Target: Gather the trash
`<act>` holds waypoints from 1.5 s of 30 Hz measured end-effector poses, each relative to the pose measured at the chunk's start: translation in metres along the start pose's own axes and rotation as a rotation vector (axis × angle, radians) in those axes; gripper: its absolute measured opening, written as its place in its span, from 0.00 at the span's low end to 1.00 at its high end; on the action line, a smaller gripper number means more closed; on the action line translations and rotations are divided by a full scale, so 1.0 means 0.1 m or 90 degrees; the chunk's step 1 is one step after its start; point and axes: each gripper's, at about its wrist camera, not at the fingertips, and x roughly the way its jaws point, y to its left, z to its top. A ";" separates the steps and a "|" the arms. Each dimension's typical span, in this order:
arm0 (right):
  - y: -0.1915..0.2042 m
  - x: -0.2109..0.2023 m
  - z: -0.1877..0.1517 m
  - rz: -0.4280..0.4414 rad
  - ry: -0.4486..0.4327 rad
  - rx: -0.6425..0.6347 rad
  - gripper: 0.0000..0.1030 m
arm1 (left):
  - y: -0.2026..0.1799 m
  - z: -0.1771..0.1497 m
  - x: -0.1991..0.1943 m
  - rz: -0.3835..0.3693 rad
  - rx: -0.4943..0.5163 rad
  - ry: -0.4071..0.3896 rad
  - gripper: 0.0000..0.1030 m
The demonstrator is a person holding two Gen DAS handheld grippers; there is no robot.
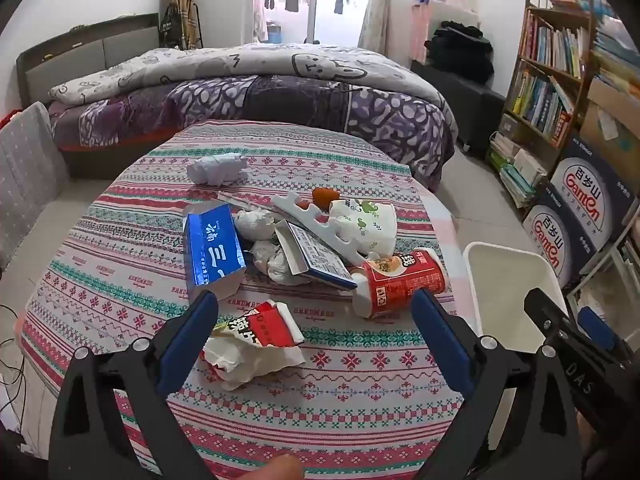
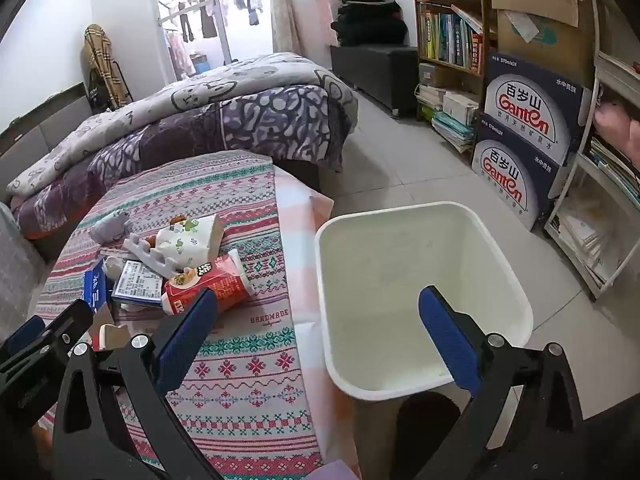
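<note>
Crumpled red-and-white wrapper [image 1: 256, 340] lies nearest, close to the near edge of the worktop [image 1: 320, 408], between the spread fingers of the left tool [image 1: 316, 308], which gapes wide and grips nothing. Beyond it, toward the middle of the patterned cloth, trash sits in a loose heap: a blue carton [image 1: 212, 252] on its side, white paper wads [image 1: 264, 240] just beside it, an opened flat box [image 1: 316, 256] printed with small text, a white comb-shaped plastic piece [image 1: 320, 220] resting across that box, a floral paper cup [image 1: 368, 224] tipped over, and a red cup [image 1: 400, 280] lying on its side near the right edge. One crumpled white paper ball [image 1: 218, 168] rests apart, toward the far edge.

Off the right edge of the worktop stands a white bin [image 2: 516, 280], its rim close against the overhanging cloth. Its inside shows bare pale walls and floor, with no trash visible in it. The right tool [image 2: 320, 316] hangs with its fingers wide apart and holds nothing: one fingertip sits over the red cup's end, the other over the bin's opening.
</note>
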 end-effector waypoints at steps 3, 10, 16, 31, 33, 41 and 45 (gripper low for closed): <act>0.03 0.01 0.01 0.000 -0.007 -0.005 0.93 | 0.00 0.00 0.00 -0.003 -0.002 -0.001 0.92; -0.02 0.01 -0.02 -0.004 -0.001 0.001 0.93 | 0.00 0.00 0.00 -0.002 -0.003 -0.004 0.92; -0.03 0.01 -0.02 -0.004 0.002 -0.002 0.93 | 0.00 0.01 -0.02 -0.002 -0.002 -0.002 0.92; -0.03 0.02 -0.02 -0.004 0.005 0.001 0.93 | 0.02 -0.03 0.00 -0.001 -0.002 0.001 0.92; -0.03 0.02 -0.02 -0.004 0.005 0.002 0.93 | 0.02 -0.03 0.00 -0.001 -0.002 0.001 0.92; -0.03 0.02 -0.02 -0.004 0.006 0.003 0.93 | 0.02 -0.03 0.03 -0.001 -0.003 0.002 0.92; -0.03 0.02 -0.02 -0.004 0.007 0.003 0.93 | 0.03 -0.05 0.05 0.000 -0.004 0.003 0.92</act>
